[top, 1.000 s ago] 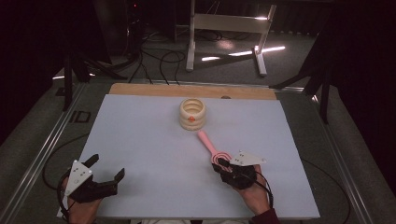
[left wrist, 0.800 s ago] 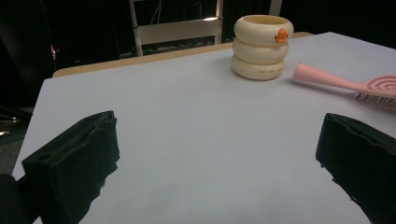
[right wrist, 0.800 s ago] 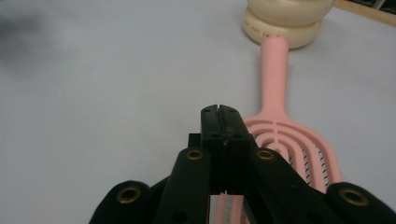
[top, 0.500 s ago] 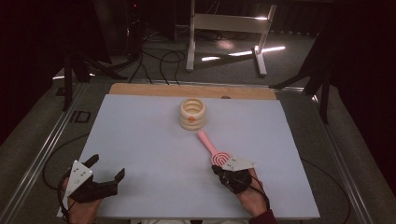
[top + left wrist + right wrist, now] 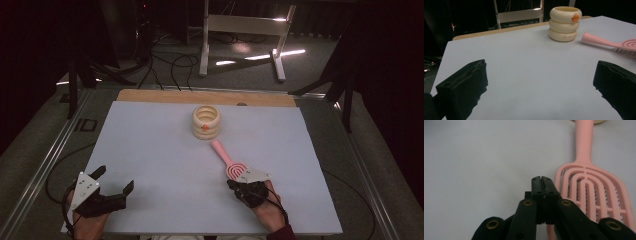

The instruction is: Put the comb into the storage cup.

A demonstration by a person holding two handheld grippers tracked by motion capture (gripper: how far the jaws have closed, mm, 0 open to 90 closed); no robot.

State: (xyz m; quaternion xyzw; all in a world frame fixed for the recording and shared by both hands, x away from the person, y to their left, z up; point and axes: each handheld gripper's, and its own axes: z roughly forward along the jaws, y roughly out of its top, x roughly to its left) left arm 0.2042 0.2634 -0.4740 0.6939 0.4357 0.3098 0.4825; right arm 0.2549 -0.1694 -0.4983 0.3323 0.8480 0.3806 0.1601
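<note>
A pink hairbrush (image 5: 227, 160) lies bristles down on the white table top (image 5: 160, 150), its handle pointing at a cream ringed cup (image 5: 206, 121) with an orange mark. My right gripper (image 5: 235, 181) is shut, jaws pressed together with nothing between them. In the right gripper view its tips (image 5: 541, 178) rest just left of the slotted brush head (image 5: 589, 192), beside it rather than around it. My left gripper (image 5: 116, 178) stands open at the front left, nothing between its jaws (image 5: 540, 82). It looks toward the cup (image 5: 565, 23) and the brush (image 5: 604, 42).
A wooden strip (image 5: 200, 96) runs along the table's far edge. Beyond it a white metal stand (image 5: 240, 30) and cables lie on the dark floor. Metal rails (image 5: 45, 165) flank the table on both sides.
The right gripper has edged slightly to the left and forward beside the brush head. The left gripper, the brush and the cup have not moved.
</note>
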